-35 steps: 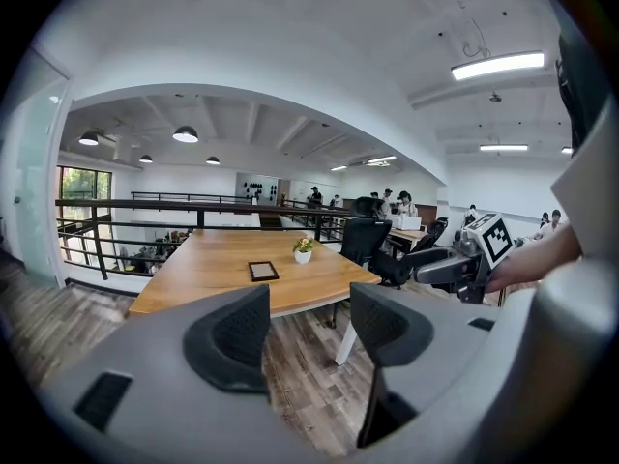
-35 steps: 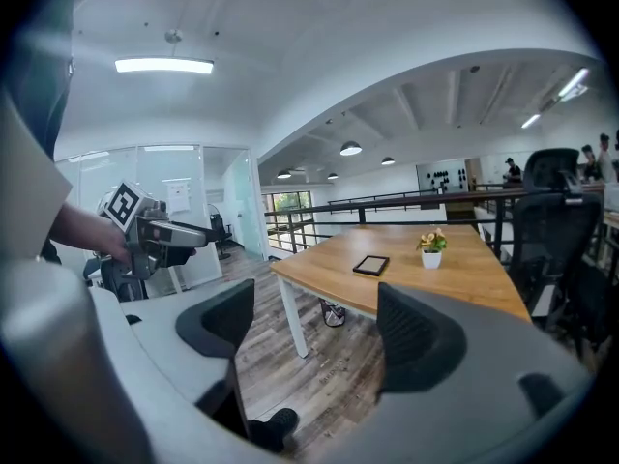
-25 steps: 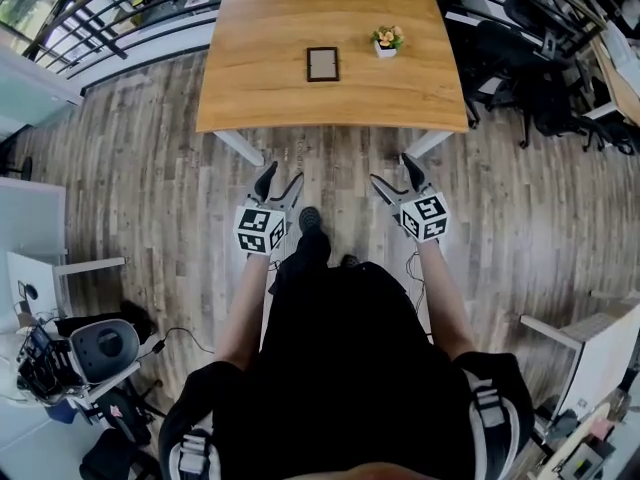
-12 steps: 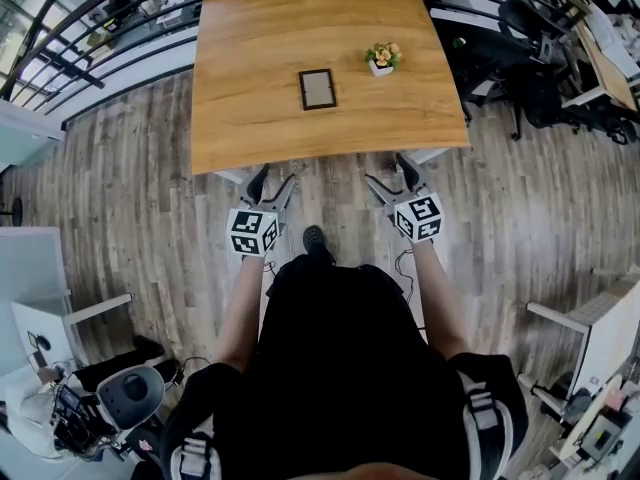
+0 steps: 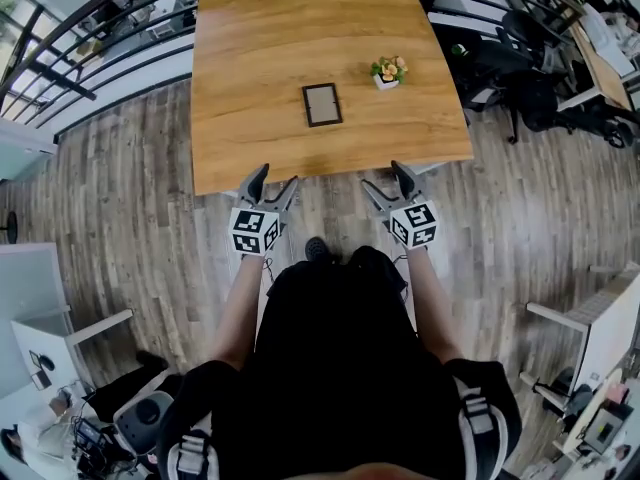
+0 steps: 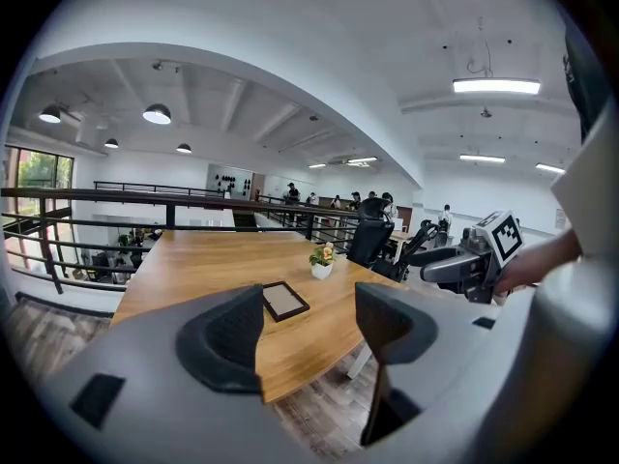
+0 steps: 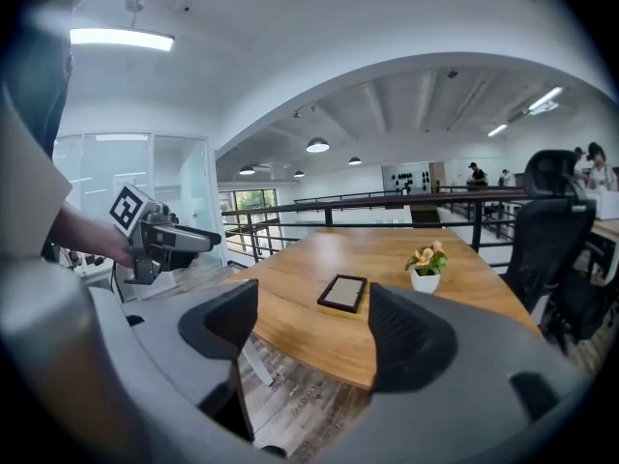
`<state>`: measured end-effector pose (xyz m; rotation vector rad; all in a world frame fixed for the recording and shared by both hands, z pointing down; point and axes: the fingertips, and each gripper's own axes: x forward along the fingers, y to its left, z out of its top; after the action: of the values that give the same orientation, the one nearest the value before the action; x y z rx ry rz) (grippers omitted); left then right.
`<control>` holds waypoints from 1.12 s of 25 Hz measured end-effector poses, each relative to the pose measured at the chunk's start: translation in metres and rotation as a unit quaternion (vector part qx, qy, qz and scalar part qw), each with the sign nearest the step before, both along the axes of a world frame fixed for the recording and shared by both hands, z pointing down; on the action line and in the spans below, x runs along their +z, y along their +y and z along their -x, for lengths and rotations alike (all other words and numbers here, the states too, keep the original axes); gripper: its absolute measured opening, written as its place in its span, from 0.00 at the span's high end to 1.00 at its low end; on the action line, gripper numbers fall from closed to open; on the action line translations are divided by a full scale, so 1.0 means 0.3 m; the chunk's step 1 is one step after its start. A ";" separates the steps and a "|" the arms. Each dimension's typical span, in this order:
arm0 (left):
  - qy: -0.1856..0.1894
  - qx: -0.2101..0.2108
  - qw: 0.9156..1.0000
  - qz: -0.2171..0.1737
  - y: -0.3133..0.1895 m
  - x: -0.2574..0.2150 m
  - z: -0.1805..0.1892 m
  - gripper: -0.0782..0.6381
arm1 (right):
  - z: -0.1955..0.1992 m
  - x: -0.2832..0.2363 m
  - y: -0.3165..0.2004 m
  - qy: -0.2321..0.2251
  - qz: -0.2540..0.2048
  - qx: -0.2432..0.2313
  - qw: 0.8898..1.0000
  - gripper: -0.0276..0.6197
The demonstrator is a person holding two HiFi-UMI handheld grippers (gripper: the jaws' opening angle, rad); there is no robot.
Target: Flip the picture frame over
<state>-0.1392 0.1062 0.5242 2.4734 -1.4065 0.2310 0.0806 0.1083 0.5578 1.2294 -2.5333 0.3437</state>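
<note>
A small dark picture frame (image 5: 322, 104) lies flat on the wooden table (image 5: 260, 48), near its middle, pale side up. It also shows in the left gripper view (image 6: 285, 300) and the right gripper view (image 7: 343, 293). My left gripper (image 5: 273, 182) hovers at the table's near edge, its jaws opening, nothing between them (image 6: 309, 332). My right gripper (image 5: 385, 179) hangs beside it at the same edge, its jaws closing a little but still wide and empty (image 7: 314, 332). Both are well short of the frame.
A small white pot with flowers (image 5: 387, 71) stands right of the frame. Black office chairs (image 5: 520, 68) crowd the table's right side. A railing (image 5: 90, 48) runs past its left side and far end. White table legs (image 5: 425, 168) stand under the near edge.
The person has stepped forward, so the table now sits closer. Both grippers have moved from over the floor up to the table's near edge.
</note>
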 end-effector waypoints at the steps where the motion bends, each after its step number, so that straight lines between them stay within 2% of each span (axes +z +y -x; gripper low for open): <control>1: 0.000 -0.002 1.000 0.000 -0.011 0.004 0.003 0.47 | 0.005 0.003 -0.008 0.004 0.000 -0.003 1.000 0.40; 11: -0.007 -0.021 0.999 0.027 -0.114 0.046 0.014 0.45 | -0.019 0.051 -0.155 -0.016 0.026 -0.006 1.000 0.42; 18: -0.020 -0.042 0.997 0.060 -0.264 0.077 -0.008 0.45 | 0.010 0.069 -0.372 -0.026 0.037 -0.053 0.998 0.43; 22: -0.015 -0.045 0.996 0.073 -0.350 0.076 -0.055 0.45 | 0.006 0.090 -0.489 -0.027 0.048 -0.082 0.995 0.43; 28: -0.031 -0.083 0.993 0.081 -0.452 0.085 -0.093 0.45 | 0.010 0.120 -0.619 -0.021 0.062 -0.139 0.988 0.44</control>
<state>-0.1114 -0.0295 0.5497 2.2232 -1.5453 0.3740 0.0776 -0.0773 0.5939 0.8174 -2.6276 0.4559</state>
